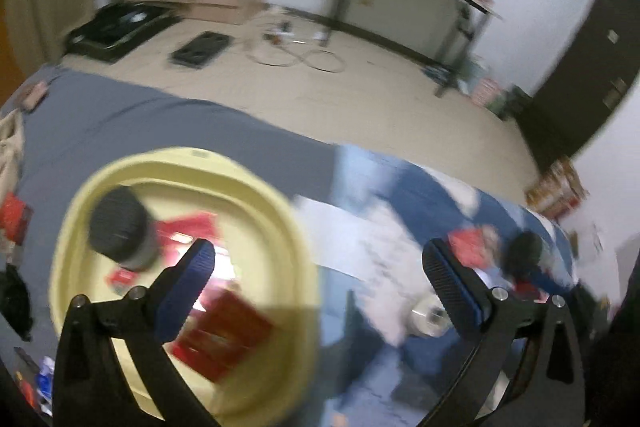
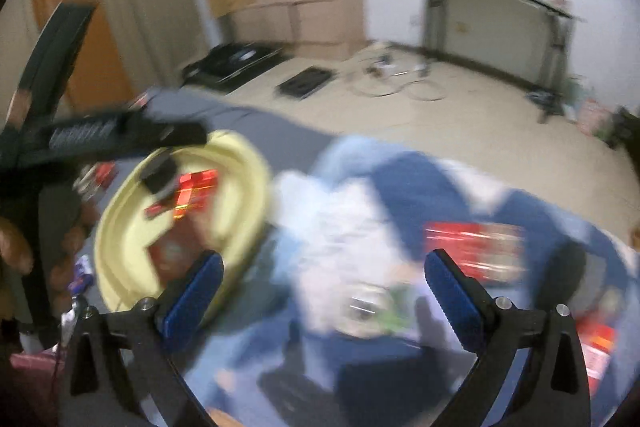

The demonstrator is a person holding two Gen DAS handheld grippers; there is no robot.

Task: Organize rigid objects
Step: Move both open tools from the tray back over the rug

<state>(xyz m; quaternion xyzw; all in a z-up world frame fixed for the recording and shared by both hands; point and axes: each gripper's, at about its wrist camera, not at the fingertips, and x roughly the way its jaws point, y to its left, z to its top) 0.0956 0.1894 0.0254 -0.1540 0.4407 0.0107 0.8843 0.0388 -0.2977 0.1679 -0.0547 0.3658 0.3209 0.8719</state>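
Two hand-held grippers gaping empty, left (image 1: 318, 263), right (image 2: 323, 273), yellow basin (image 1: 280, 211) nearby, blue-white cloth (image 2: 400, 187) below

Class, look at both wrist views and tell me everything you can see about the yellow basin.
The yellow basin is a pale, plastic-looking tub with a wide stepped rim and rounded corners. It sits upright on grey cloth, beside a blue and white patterned cloth. Inside lie a jar with a black ribbed lid and several red packets. Blur hides finer detail. Neither gripper touches it.
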